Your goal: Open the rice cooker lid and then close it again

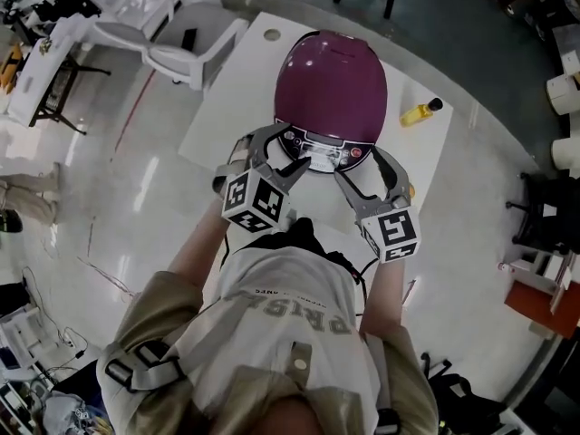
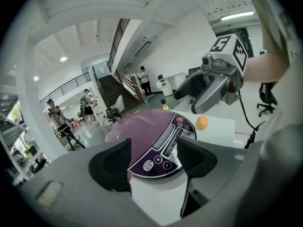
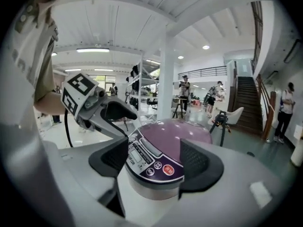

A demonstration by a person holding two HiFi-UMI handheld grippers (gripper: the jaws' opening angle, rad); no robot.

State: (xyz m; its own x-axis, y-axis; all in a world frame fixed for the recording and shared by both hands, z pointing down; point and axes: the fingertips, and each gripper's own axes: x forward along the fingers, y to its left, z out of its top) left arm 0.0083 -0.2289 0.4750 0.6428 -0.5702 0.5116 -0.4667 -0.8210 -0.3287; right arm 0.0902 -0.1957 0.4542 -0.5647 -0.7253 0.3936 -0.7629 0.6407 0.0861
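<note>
A purple rice cooker (image 1: 331,84) stands on the white table (image 1: 217,130) with its lid down and its control panel (image 1: 319,152) facing me. My left gripper (image 1: 288,154) is open at the panel's left front. My right gripper (image 1: 364,167) is open at the panel's right front. In the left gripper view the black pads (image 2: 112,163) frame the cooker (image 2: 142,129) just ahead, with the right gripper (image 2: 208,91) beyond it. The right gripper view shows the cooker (image 3: 182,134) between and beyond its pads (image 3: 201,162), and the left gripper (image 3: 106,111) at the left. Neither gripper's pads press on anything.
A yellow bottle (image 1: 420,111) lies on the table at the far right, and a small orange thing (image 2: 202,122) sits beside the cooker. White chairs (image 1: 186,48) stand off the table's far left corner. A black chair (image 1: 544,208) is at the right.
</note>
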